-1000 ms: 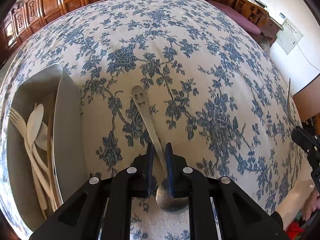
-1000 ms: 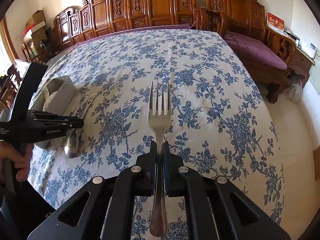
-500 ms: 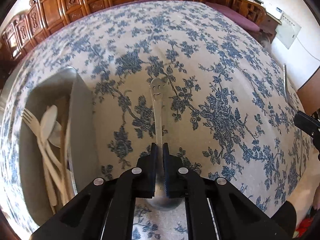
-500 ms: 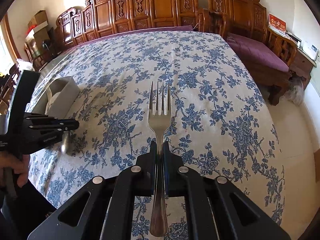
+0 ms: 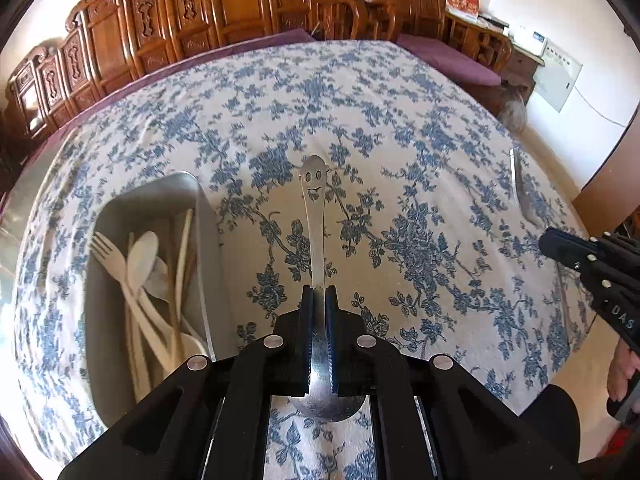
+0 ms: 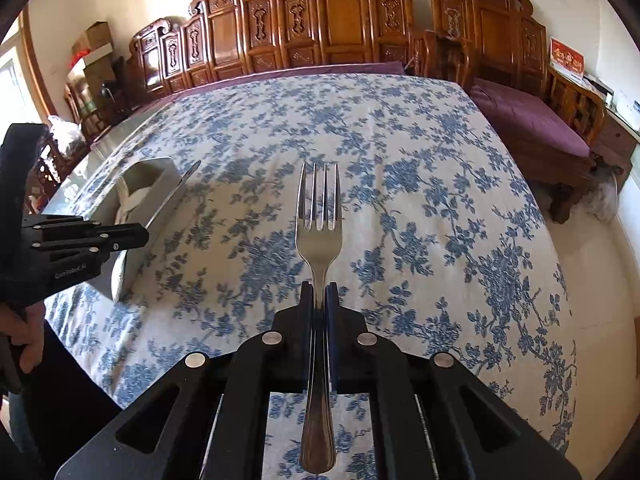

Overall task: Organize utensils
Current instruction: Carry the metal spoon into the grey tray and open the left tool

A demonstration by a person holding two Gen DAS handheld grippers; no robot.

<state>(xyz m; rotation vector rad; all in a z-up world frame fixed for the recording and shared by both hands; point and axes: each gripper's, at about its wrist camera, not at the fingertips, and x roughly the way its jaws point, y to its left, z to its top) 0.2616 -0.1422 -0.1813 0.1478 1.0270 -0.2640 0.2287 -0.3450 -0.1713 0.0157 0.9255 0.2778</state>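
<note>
Two metal utensils remain unsorted. Left gripper (image 5: 319,300) clamps a smiley-handled spoon (image 5: 314,216); right gripper (image 6: 319,296) clamps a fork (image 6: 319,236). Tray (image 5: 208,236), left of the spoon, holds pale cutlery (image 5: 140,264).

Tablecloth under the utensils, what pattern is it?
The tablecloth is off-white with blue flower sprigs, clearest in the right wrist view.

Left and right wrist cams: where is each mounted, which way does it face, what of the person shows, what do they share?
Left wrist: on the left gripper, aimed down over the tablecloth; shut on the spoon, tray left; right gripper and hand at right edge.
Right wrist: on the right gripper, same heading; shut on the fork; left gripper and hand at left.
Shared: tablecloth, tray, wooden bench.
</note>
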